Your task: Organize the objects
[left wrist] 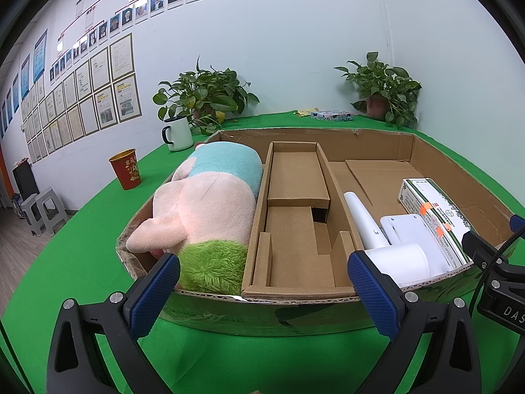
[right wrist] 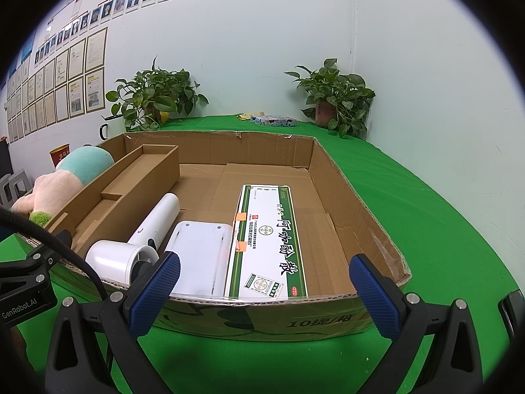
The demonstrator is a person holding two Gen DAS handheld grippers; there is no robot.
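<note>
Blue ribbed pads face each other across a wide gap on both grippers; the left gripper point(left wrist: 262, 290) and right gripper point(right wrist: 264, 290) hang level, spread apart and empty, just short of the near wall of the cardboard box point(right wrist: 331, 177) on the green tablecloth point(left wrist: 82, 262).

Inside, from the left: a plush toy point(left wrist: 203, 210) fills the left bay, its near end cut off by a left fingertip point(left wrist: 156, 295). A cardboard insert point(left wrist: 295, 216) stands beside it. Right of that lie a white hair dryer point(right wrist: 144, 243), a white flat device point(right wrist: 200, 256) and a green-and-white medicine box point(right wrist: 267, 239), side by side and touching.

Beyond the box stand a white mug point(left wrist: 177, 133), a red cup point(left wrist: 126, 169) and two potted plants point(left wrist: 203, 95). A small patterned box point(right wrist: 274, 120) at the far edge is too small to read.
</note>
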